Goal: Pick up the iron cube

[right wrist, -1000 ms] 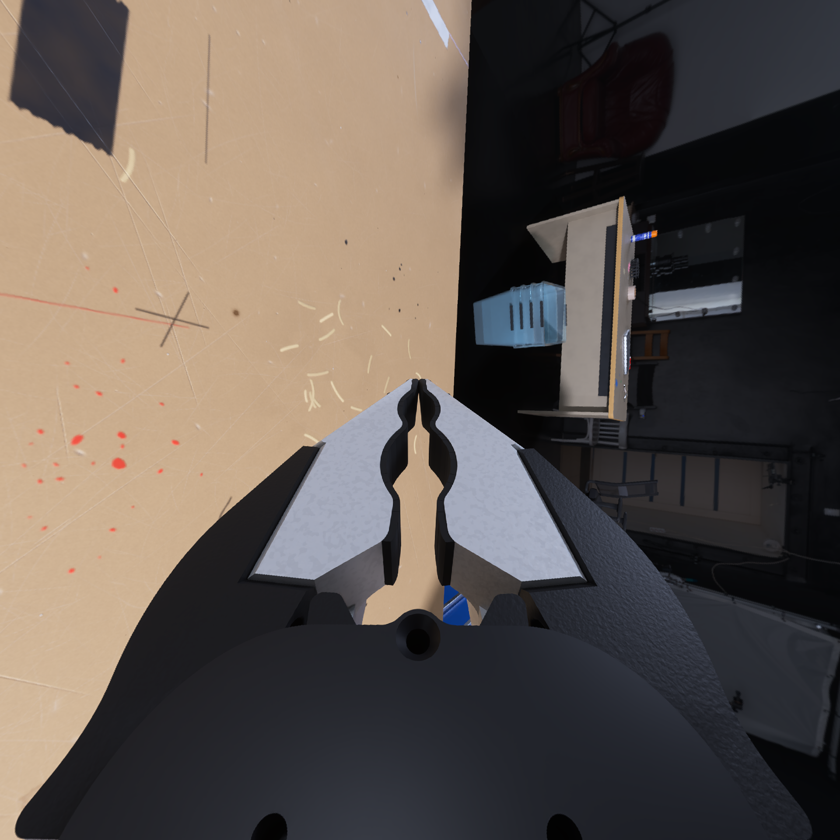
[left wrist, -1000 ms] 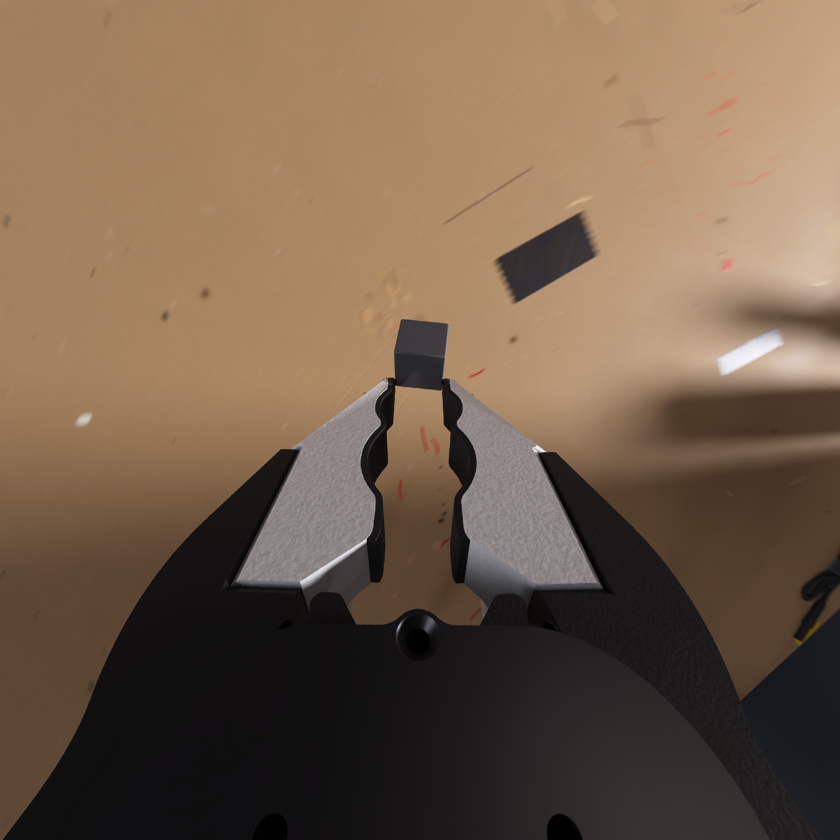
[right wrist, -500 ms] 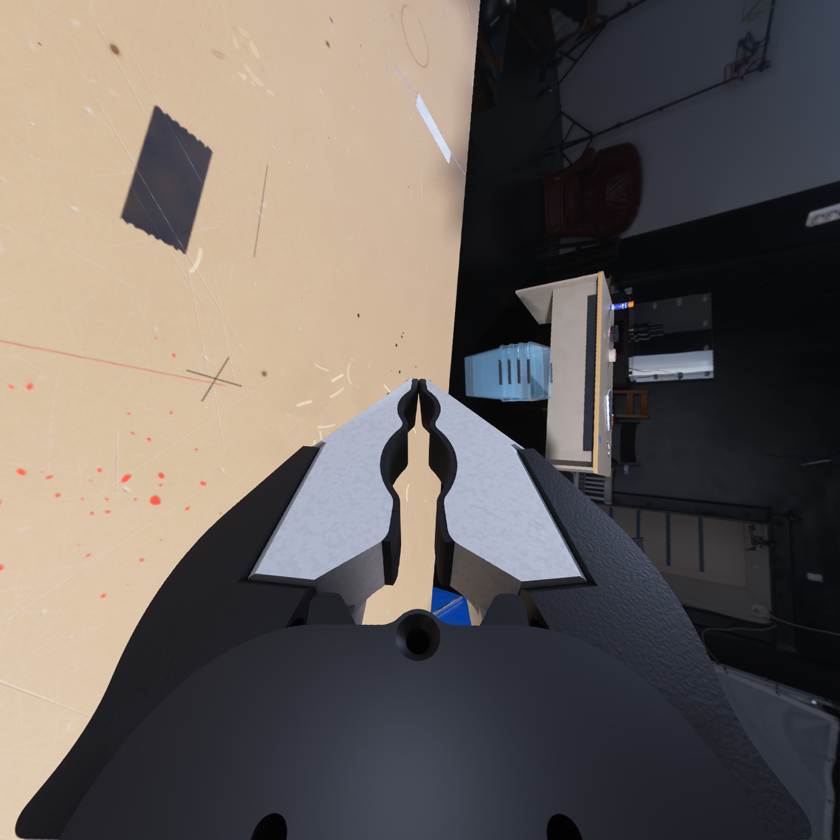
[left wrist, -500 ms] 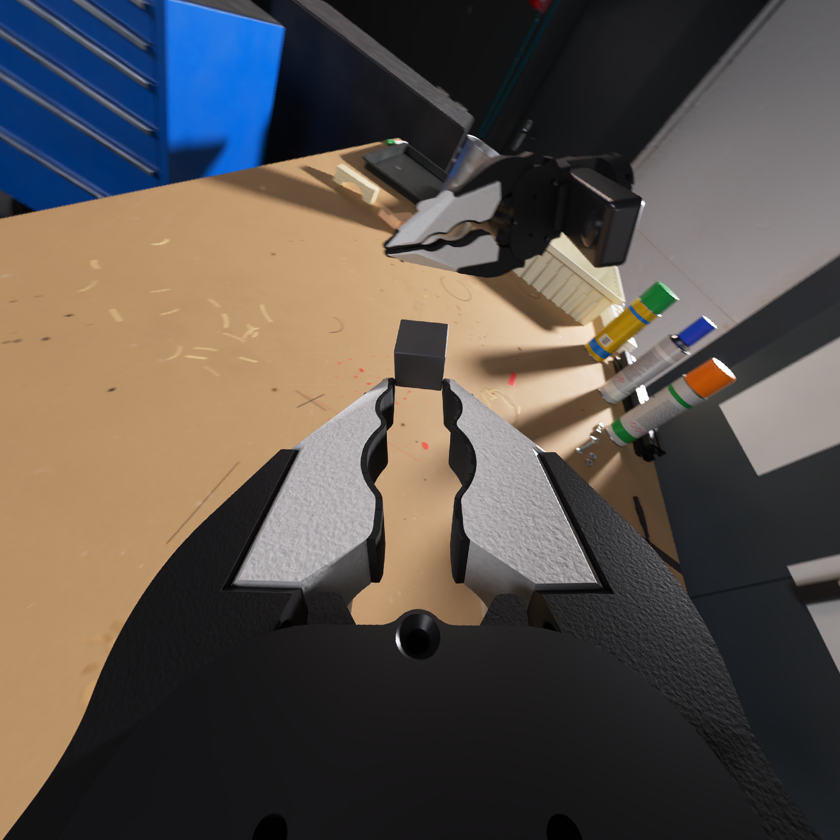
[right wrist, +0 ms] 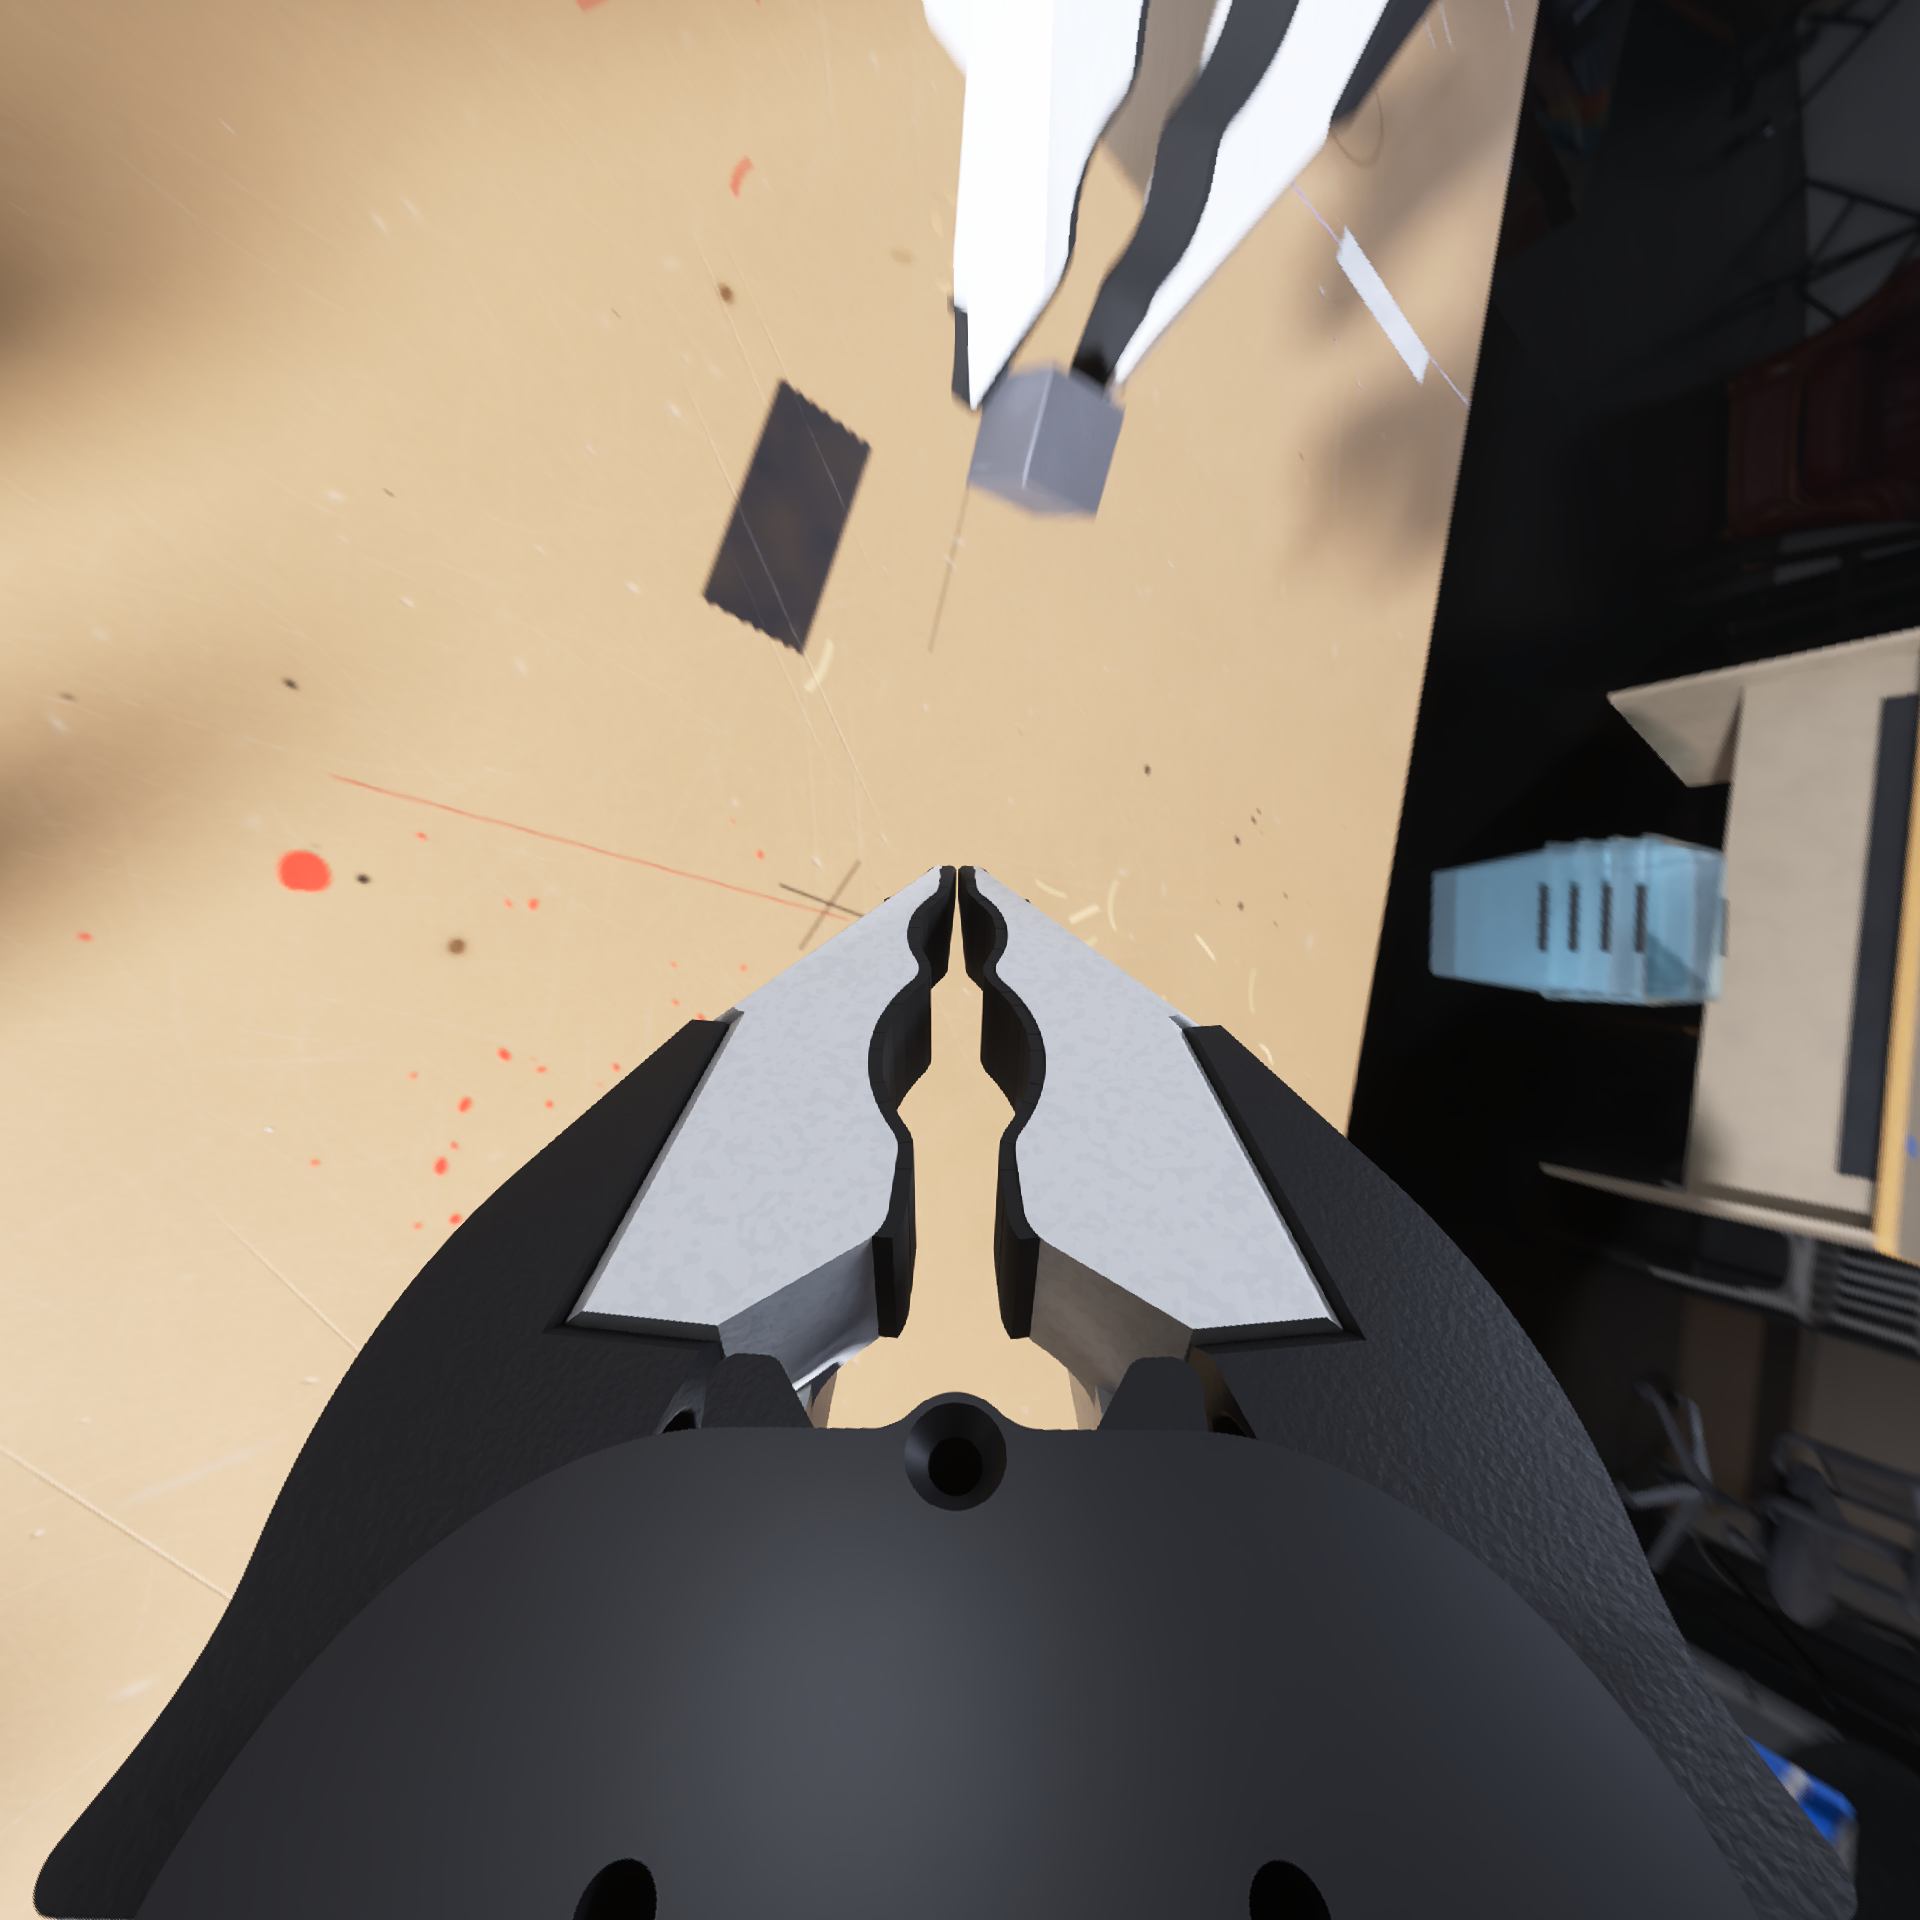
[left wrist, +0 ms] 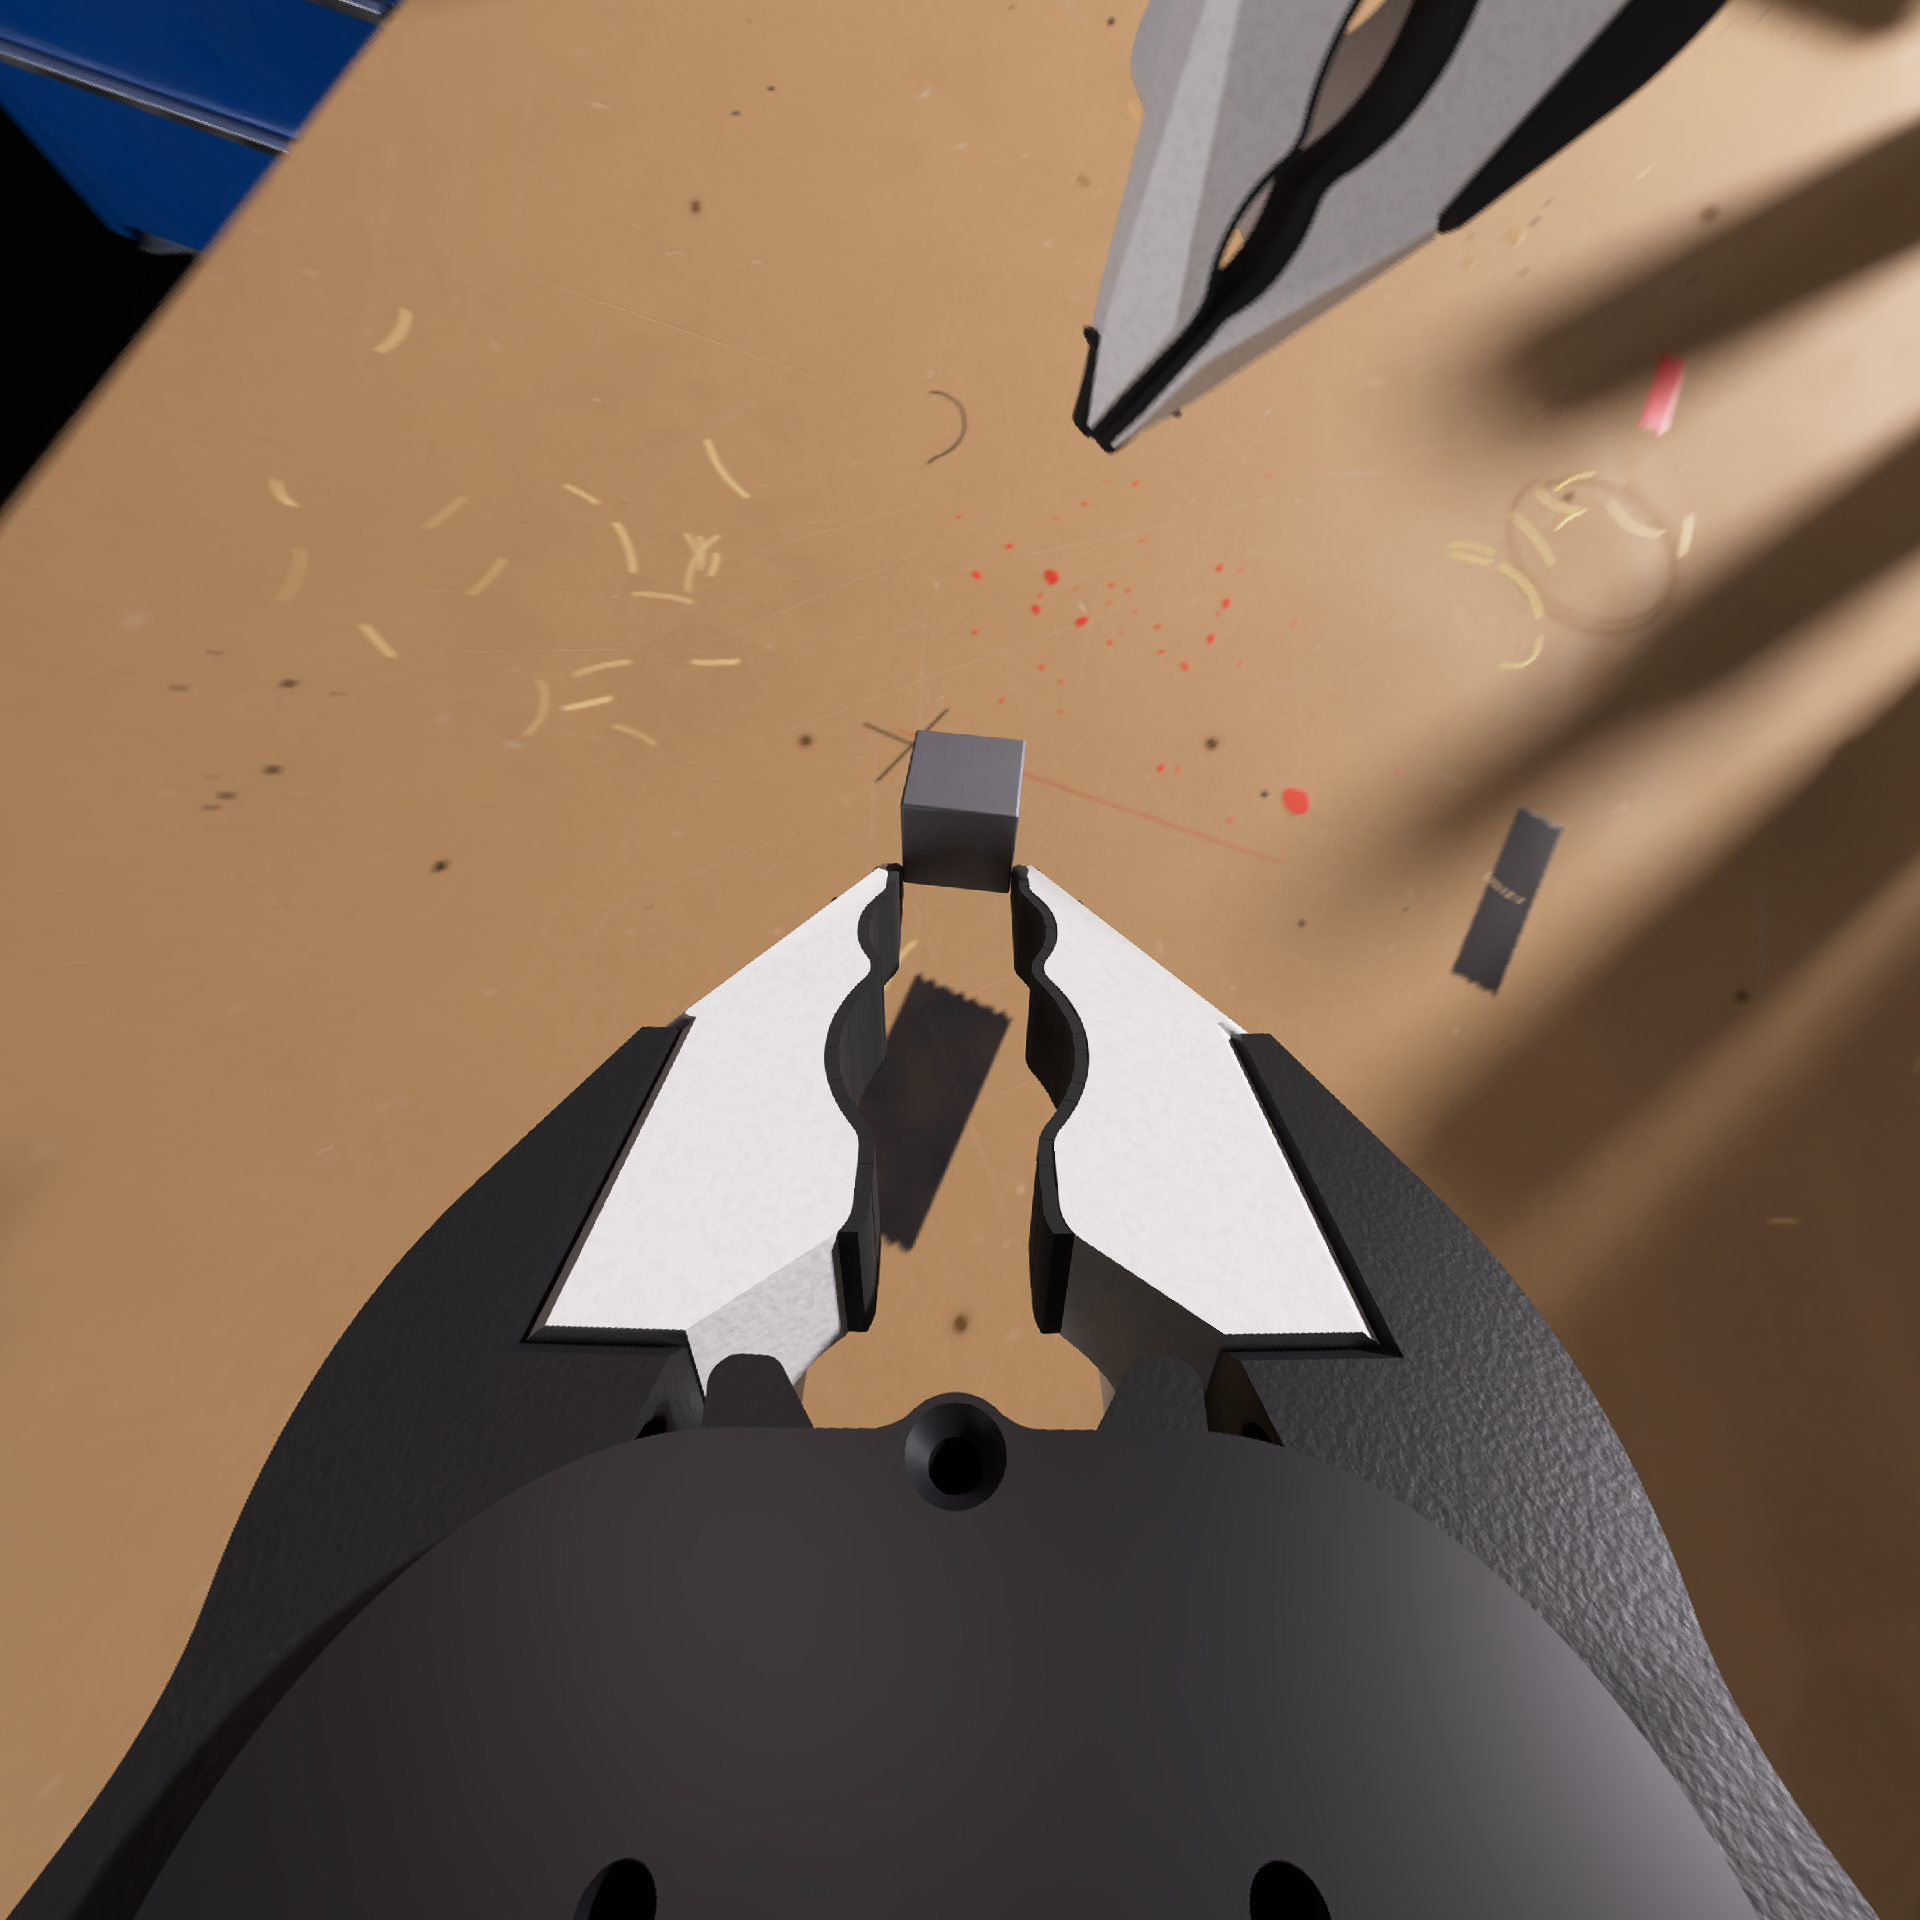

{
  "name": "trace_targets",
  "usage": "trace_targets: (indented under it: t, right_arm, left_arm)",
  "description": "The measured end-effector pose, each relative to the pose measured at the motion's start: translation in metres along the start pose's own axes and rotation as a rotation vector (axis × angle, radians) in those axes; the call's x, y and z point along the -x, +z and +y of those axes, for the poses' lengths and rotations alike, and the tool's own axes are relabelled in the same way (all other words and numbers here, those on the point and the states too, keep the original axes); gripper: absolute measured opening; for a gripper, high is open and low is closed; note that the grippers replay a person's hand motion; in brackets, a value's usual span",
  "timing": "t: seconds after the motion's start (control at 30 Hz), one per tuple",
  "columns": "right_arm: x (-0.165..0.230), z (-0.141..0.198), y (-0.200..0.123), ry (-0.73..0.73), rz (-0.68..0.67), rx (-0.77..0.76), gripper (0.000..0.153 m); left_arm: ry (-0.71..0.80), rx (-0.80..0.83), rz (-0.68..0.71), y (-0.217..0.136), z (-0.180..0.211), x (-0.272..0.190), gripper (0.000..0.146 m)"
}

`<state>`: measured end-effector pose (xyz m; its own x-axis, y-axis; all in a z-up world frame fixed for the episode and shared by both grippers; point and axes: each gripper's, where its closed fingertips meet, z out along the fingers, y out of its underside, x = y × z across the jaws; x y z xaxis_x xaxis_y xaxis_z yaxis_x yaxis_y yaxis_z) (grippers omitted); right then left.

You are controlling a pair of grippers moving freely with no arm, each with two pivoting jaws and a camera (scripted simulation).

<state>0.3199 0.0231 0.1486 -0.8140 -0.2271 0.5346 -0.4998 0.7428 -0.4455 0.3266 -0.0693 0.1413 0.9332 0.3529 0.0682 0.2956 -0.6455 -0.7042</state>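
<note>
Workbench (left wrist: 520, 935) below tongs-hidden iron cube (left wrist: 961, 816) base

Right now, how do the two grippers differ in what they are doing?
The left gripper is shut on the iron cube, pinched at its fingertips and held above the workbench; the right gripper holds nothing. The left's fingers stand apart by the cube's width; the right's tips nearly touch. Both have the same grey fingers on black bodies.

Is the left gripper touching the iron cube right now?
Touching. In the left wrist view, the left gripper has its jaws pressed against both sides of the iron cube, no gap at either tip.
</note>
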Motion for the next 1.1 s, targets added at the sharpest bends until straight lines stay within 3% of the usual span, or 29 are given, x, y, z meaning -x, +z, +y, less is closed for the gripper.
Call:
trace_targets:
  t: [0.1,0.23,0.33,0.53,0.67,0.77,0.93,1.1]
  right_arm:
    - [0.004,-0.006,0.000,0.014,-0.034,-0.055,0.000]
    - [0.003,-0.012,0.004,0.041,-0.050,-0.129,0.001]
    - [0.009,-0.013,0.010,0.057,-0.101,-0.136,0.001]
    - [0.037,-0.014,0.030,0.040,-0.248,-0.080,0.001]
    - [0.044,-0.009,0.038,0.032,-0.282,-0.034,0.001]
    - [0.041,-0.010,0.033,0.042,-0.275,-0.052,0.001]
    - [0.032,-0.011,0.014,0.052,-0.231,-0.098,0.001]
    - [0.018,-0.010,-0.020,0.072,-0.145,-0.151,0.001]
  left_arm:
    - [-0.079,-0.074,0.095,0.015,-0.003,-0.004,0.021]
    - [-0.109,-0.156,0.079,0.015,-0.005,-0.004,0.021]
    - [-0.255,-0.208,0.190,0.014,0.004,-0.017,0.021]
    - [-0.305,0.146,0.229,0.050,0.065,-0.035,0.021]
    - [-0.224,0.243,0.188,0.064,0.070,-0.042,0.021]
    - [-0.099,0.277,0.270,0.071,0.074,-0.062,0.021]
    - [0.156,0.199,0.318,0.087,0.062,-0.088,0.021]
    - [0.268,0.207,0.334,0.107,0.063,-0.102,0.021]
